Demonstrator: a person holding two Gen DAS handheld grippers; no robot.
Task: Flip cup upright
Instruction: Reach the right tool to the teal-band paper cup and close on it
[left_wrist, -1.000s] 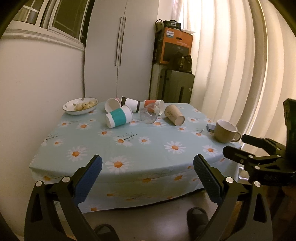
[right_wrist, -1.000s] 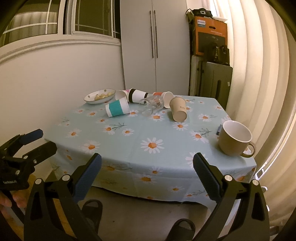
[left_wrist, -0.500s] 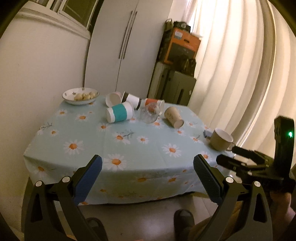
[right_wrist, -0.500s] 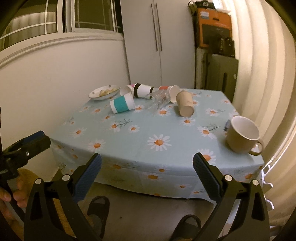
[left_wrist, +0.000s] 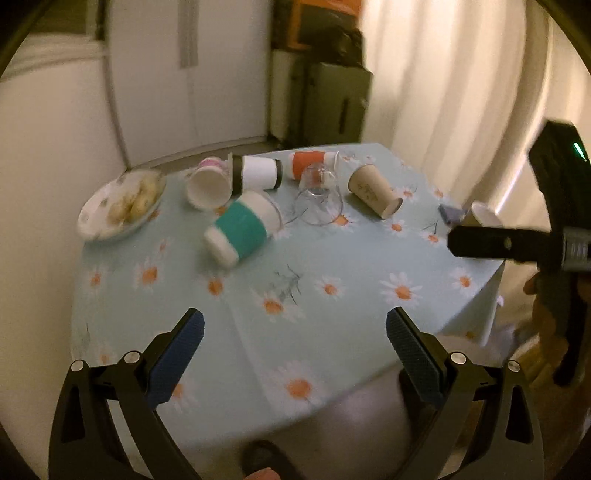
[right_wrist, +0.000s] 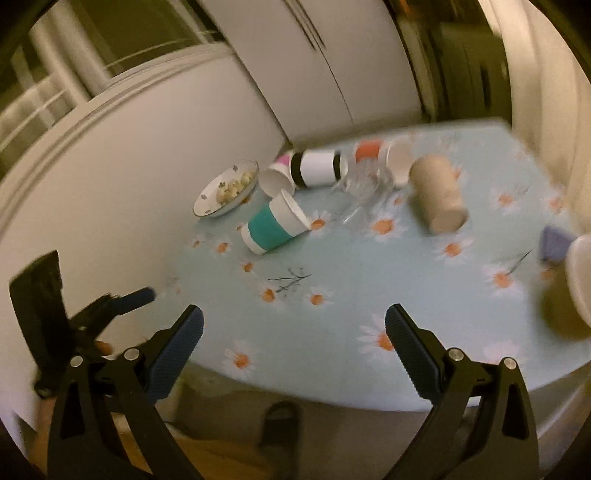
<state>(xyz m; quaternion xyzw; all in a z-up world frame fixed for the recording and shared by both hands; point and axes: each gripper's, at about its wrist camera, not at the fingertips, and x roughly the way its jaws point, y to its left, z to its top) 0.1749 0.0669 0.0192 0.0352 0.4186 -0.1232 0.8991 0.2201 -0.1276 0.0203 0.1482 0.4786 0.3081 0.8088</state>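
Observation:
Several cups lie on their sides at the far part of the daisy tablecloth (left_wrist: 332, 266): a teal-banded cup (left_wrist: 242, 230) (right_wrist: 275, 229), a black-and-white cup (left_wrist: 256, 173) (right_wrist: 317, 170), a pink cup (left_wrist: 207, 184), an orange cup (left_wrist: 312, 164), a brown paper cup (left_wrist: 375, 190) (right_wrist: 439, 197) and a clear glass (left_wrist: 319, 195) (right_wrist: 364, 182). My left gripper (left_wrist: 295, 332) is open and empty above the near table edge. My right gripper (right_wrist: 293, 330) is open and empty, also at the near edge.
A plate of snacks (left_wrist: 122, 205) (right_wrist: 227, 188) sits at the far left. A tan mug (right_wrist: 576, 291) stands upright at the right edge, partly hidden in the left wrist view. Wall to the left, curtains right, cabinets behind. Slippers on the floor below.
Both grippers have moved forward and up over the table edge, tilting down toward the cups. Both stay open and empty. The cups have not moved.

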